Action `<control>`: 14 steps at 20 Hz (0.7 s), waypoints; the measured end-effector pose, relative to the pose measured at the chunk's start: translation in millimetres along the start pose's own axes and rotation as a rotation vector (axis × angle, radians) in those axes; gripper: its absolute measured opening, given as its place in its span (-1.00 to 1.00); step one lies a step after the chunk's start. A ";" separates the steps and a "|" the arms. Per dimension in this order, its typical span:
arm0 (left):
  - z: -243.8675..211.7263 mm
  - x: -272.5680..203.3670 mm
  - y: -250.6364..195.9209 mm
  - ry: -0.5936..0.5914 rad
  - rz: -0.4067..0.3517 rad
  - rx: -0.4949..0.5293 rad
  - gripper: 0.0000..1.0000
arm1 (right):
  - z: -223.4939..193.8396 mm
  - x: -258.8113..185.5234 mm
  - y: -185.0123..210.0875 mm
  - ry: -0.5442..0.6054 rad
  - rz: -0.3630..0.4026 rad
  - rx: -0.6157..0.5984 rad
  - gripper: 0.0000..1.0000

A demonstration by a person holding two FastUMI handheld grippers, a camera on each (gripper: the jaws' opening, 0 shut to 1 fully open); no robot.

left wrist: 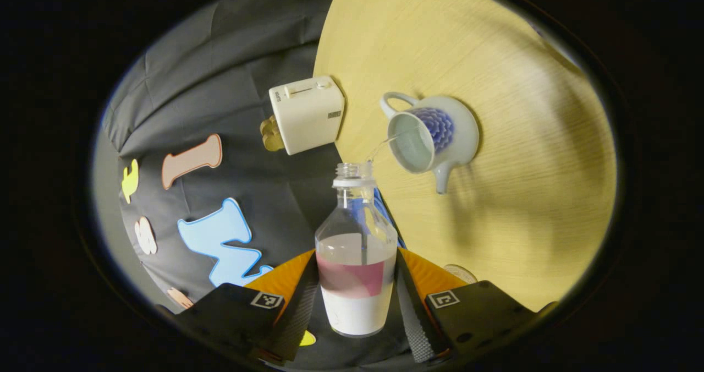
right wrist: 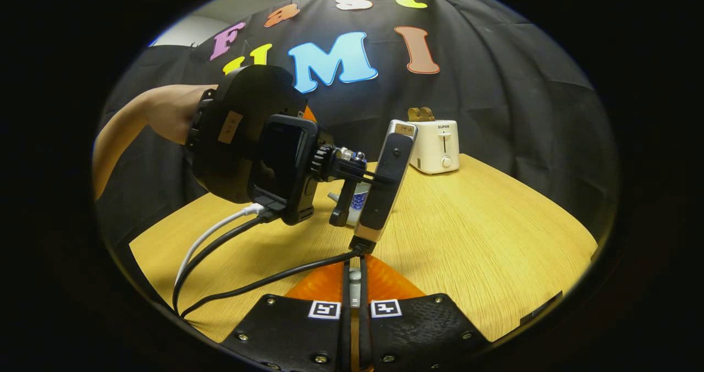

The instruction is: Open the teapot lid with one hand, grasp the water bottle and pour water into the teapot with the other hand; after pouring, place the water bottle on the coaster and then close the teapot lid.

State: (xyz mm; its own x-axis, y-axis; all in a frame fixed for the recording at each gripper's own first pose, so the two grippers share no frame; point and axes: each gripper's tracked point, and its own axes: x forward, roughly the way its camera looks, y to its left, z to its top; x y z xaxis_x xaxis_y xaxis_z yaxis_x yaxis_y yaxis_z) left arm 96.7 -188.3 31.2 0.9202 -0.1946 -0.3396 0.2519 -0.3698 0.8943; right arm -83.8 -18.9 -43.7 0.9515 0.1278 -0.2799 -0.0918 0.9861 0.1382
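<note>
Jaws of the left gripper (left wrist: 356,300) press on both sides of the one water bottle (left wrist: 356,251), low in the centre of the left gripper view, its open neck pointing up the frame toward the teapot (left wrist: 432,138). A thin stream of water runs from the bottle's mouth into the teapot's open top, just right of centre. Jaws of the right gripper (right wrist: 352,306), at the bottom of the right gripper view, are drawn almost together with only a narrow slot between them; a small pale thing sits in that slot, but what it is cannot be told.

One teapot stands on the tabletop (left wrist: 522,196), well in from its curved edge, with bare wood to the right and above it. One white toaster (left wrist: 306,113) sits at the tabletop's edge, upper left of the teapot and apart from it. A round coaster (left wrist: 462,273) peeks out at lower right beside the left gripper. In the right gripper view the left gripper's body fills the left middle, held by a hand (right wrist: 170,113).
</note>
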 end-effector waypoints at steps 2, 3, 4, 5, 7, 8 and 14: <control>-0.9 3.9 -3.7 -0.013 -0.004 -0.041 0.70 | -0.4 -0.4 -0.3 0.000 -0.004 -0.001 -0.88; -1.2 5.8 -6.3 -0.018 -0.005 -0.054 0.70 | -1.1 0.0 -0.2 0.001 -0.004 -0.003 -0.88; -0.3 5.5 -7.2 -0.023 0.002 -0.064 0.70 | -0.3 -0.5 0.2 0.002 -0.005 -0.007 -0.88; -1.5 5.7 -9.4 -0.029 -0.001 -0.080 0.70 | -0.2 -1.2 -0.1 -0.001 -0.007 -0.008 -0.88; -1.3 8.9 -20.7 -0.053 -0.017 -0.144 0.70 | 0.9 -2.0 -0.4 -0.008 -0.007 -0.010 -0.88; 2.9 9.6 -24.0 -0.077 -0.023 -0.184 0.72 | 2.3 -2.2 1.3 -0.016 -0.004 -0.012 -0.88; 5.3 11.2 -42.8 -0.139 -0.030 -0.384 0.72 | 10.2 -2.9 5.6 -0.041 -0.007 -0.045 -0.88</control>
State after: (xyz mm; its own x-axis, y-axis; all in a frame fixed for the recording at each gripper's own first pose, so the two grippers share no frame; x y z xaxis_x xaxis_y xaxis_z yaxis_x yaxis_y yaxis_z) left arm 94.6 -179.5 -12.4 0.8683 -0.3193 -0.3797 0.3958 -0.0158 0.9182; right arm -84.1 -14.8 -32.4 0.9632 0.1176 -0.2416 -0.0976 0.9909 0.0932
